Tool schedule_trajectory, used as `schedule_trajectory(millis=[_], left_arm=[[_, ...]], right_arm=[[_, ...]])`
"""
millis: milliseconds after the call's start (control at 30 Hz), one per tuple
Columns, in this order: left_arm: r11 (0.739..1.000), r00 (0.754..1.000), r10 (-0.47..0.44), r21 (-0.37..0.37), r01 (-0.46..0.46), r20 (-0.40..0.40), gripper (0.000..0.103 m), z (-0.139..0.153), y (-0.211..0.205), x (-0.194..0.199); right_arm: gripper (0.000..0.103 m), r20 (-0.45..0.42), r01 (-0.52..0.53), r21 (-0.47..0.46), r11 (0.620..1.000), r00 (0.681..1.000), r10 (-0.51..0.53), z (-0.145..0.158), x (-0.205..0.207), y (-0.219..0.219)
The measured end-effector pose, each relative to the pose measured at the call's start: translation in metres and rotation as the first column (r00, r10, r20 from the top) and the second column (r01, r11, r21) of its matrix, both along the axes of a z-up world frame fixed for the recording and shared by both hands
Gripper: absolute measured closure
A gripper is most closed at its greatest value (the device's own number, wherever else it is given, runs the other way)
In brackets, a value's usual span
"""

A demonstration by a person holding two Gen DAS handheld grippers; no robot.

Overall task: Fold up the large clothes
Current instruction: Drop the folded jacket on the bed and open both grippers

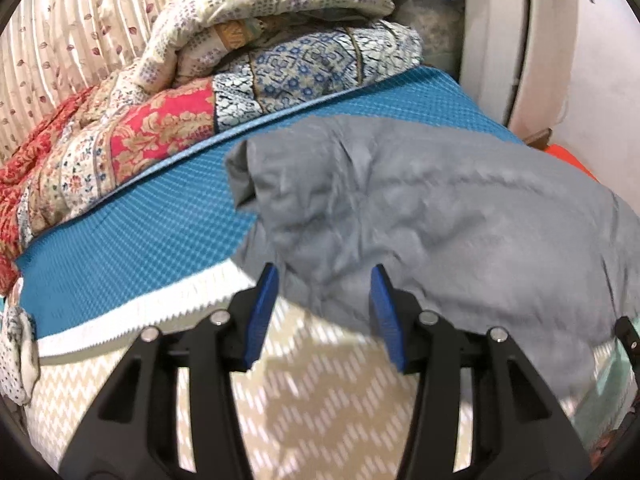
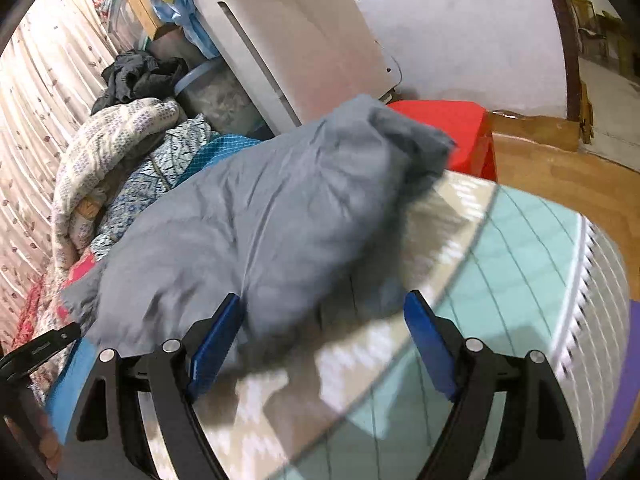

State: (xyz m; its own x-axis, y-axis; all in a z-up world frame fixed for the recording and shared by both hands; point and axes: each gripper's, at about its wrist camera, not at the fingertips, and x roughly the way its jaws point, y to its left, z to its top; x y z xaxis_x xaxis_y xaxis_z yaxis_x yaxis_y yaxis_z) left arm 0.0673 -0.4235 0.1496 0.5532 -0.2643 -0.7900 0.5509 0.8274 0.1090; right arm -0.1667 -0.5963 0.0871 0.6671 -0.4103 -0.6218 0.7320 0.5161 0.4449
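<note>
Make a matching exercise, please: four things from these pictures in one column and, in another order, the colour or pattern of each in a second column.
Things:
1. garment in front of both grippers
2. stool behind the garment
3. bed cover under the garment
4. gripper finger pads

Colours or patterns:
A. red
B. teal with a small diamond pattern and a white zigzag edge
C. plain grey
D. blue

Pairs: 1-C, 2-A, 3-B, 4-D
</note>
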Motion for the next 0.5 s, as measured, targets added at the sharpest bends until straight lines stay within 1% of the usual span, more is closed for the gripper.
schedule_trajectory(millis=[133, 200, 267, 433, 500], left_arm=[[1.000, 1.000, -0.023, 0.000, 0.023, -0.020, 0.057, 0.001, 0.016, -0.030], [0.999, 0.999, -0.033, 0.012, 0.033, -0.024, 0.057, 0.001, 0.027, -0.049], [0.999, 0.999, -0.043, 0.024, 0.044, -0.026, 0.057, 0.001, 0.038, -0.066], [0.998, 0.998, -0.061, 0.018, 0.062, -0.024, 0.057, 0.009, 0.072, -0.105], [0.998, 0.998, -0.060, 0.018, 0.061, -0.026, 0.057, 0.011, 0.087, -0.118]], right_arm=[[0.059, -0.003, -0.037, -0.009, 0.999, 0.999, 0.037, 0.001, -0.019, 0.030], [0.059, -0.002, -0.062, -0.017, 0.998, 0.998, 0.062, 0.004, -0.025, 0.046], [0.059, -0.001, -0.093, -0.038, 0.995, 0.996, 0.093, 0.011, -0.036, 0.067], [0.059, 0.004, -0.166, -0.101, 0.981, 0.986, 0.167, 0.031, -0.050, 0.116], [0.059, -0.008, -0.197, -0.104, 0.975, 0.980, 0.197, 0.034, -0.056, 0.138]])
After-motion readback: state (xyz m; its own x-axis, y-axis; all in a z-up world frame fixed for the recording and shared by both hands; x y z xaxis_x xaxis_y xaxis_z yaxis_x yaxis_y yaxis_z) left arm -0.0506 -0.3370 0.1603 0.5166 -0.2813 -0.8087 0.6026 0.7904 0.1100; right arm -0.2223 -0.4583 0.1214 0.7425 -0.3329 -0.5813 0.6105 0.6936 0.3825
